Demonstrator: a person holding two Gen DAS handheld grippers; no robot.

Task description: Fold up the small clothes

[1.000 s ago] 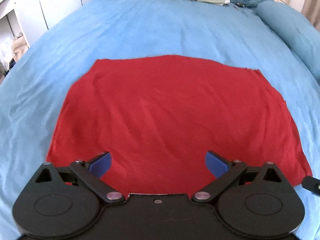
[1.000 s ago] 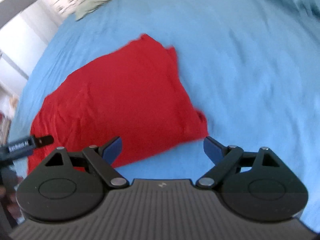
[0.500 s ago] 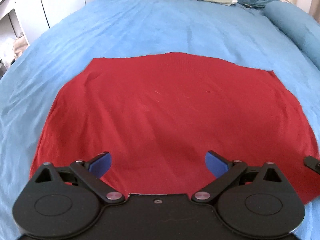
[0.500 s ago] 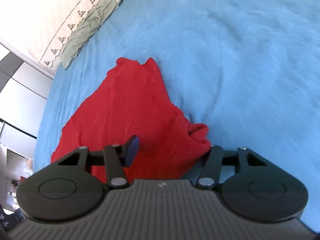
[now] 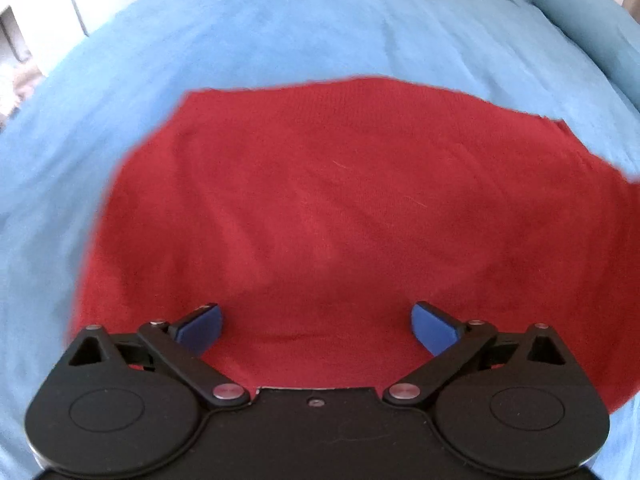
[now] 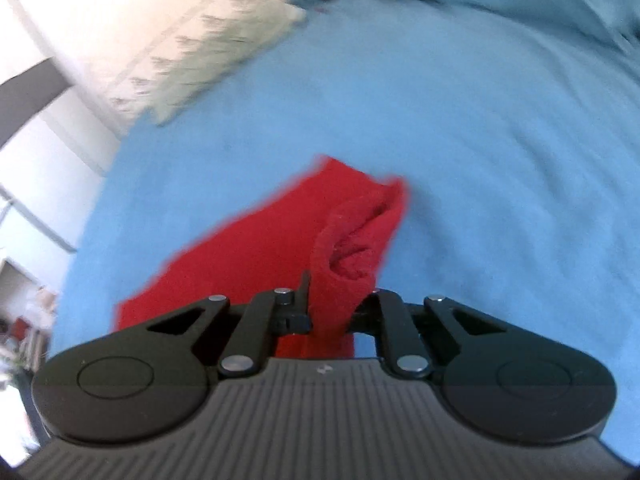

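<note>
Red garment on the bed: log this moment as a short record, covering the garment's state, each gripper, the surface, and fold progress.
garment: red garment, mostly flat, one corner bunched and lifted
left gripper: left gripper open, over the near edge, holding nothing
right gripper: right gripper shut on the raised corner
surface: blue bedsheet
background: patterned pillow at the bed's far end
fold progress: corner picked up, no fold laid yet
image quality: right wrist view motion-blurred

Left gripper (image 5: 316, 326) hovered low with jaws spread wide, blue pads (image 5: 200, 326) apart and holding nothing. Right gripper (image 6: 330, 314) was clamped tight, a bunched fold of red cloth (image 6: 340, 248) pinched between its fingers.
</note>
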